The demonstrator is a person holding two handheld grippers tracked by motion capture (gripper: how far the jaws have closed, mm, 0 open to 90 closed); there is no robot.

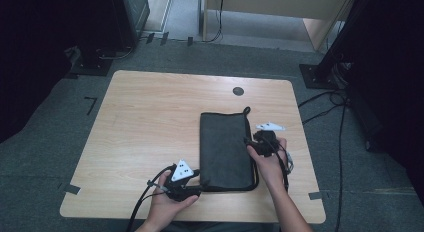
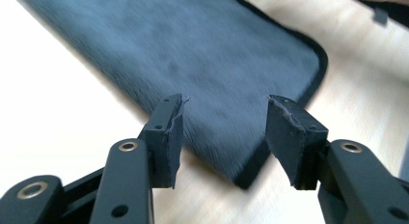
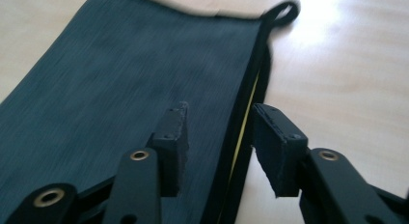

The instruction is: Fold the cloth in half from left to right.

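Pouch (image 1: 225, 149) flat on table (image 1: 145, 122); our left tongs (image 2: 224, 132) half open at corner, right tongs (image 3: 219, 142) part open astride zipper edge, neither gripping. Risk: pads skid, pouch slides.

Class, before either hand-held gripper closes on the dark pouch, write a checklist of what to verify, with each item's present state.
1. Pouch lies flat on the table: ok.
2. Left hand-held gripper open, its jaws either side of the pouch's near corner: ok.
3. Right hand-held gripper open, its jaws straddling the pouch's long edge: ok.
4. Pads already pressing the fabric: not ok, both pairs stand apart.
5. Pouch's opening closed along that edge: cannot tell; a yellow line shows there.
6. Loop at the far corner free of both grippers: ok.
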